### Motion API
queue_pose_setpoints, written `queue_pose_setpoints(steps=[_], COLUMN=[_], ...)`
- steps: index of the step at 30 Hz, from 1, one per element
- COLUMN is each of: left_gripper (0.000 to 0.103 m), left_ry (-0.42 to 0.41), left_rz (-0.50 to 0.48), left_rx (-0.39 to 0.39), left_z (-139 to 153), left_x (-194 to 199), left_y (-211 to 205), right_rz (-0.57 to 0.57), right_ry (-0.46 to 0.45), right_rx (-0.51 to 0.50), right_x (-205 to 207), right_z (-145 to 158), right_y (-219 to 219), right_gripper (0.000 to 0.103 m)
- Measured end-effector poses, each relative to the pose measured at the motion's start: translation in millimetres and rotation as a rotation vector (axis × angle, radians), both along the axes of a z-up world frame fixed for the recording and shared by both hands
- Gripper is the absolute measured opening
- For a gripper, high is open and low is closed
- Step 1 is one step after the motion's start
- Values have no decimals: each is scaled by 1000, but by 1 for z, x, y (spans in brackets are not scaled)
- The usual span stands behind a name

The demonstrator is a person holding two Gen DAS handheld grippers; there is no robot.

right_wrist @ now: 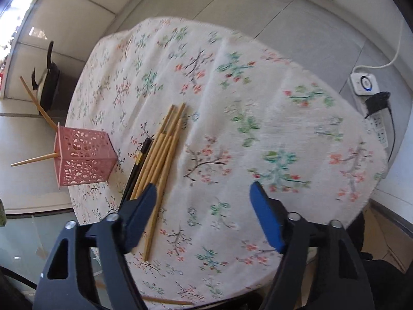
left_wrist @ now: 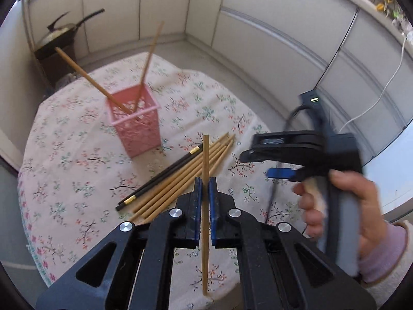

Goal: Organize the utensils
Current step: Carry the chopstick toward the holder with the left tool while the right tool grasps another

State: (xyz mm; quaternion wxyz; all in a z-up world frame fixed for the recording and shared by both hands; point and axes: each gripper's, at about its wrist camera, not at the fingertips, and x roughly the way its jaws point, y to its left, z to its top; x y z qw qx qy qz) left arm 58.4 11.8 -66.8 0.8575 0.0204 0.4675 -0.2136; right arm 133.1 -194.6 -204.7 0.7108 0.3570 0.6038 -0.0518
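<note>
Floral tablecloth (right_wrist: 232,98) — pale tiled floor (right_wrist: 232,5) around

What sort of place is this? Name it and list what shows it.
Probably a home dining corner: a round table under a floral tablecloth, a pink perforated plastic utensil holder holding wooden chopsticks, and a black frying pan on a dark stand beside the tiled floor.

Soft daylight, fisheye-warped edges, slight motion blur

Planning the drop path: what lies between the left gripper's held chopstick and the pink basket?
Left wrist view: the pile of chopsticks lies on the tablecloth between the left gripper, shut on one chopstick, and the pink basket.
</note>
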Motion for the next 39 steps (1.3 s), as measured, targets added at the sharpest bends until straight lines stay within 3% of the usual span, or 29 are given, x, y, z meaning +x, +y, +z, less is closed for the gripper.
queue_pose_setpoints(steps=[8,20,27,30,34,39], left_gripper=[5,5,5,5,5,5], left_ry=[-105,-238,-225,-219,-210,-196], left_rz=[44,87,108,109,112,130], left_rx=[-76,-143,-146,-151,-144,-141], left_z=[40,84,81,79,76,71], left_x=[-19,-33,-27,-26,-25,-19], left_y=[38,66,71,71,72,74], right_rz=[20,35,7,-10,-27,-16], right_ry=[41,87,48,50,72,31], right_rx=[-90,-196,-160,-142,-149,-169], right_x=[33,63,51,47,54,53], right_z=[-9,-12,-13,-13,-15,-15], right_y=[28,40,32,25,11,14], right_gripper=[45,43,38,30,12,6])
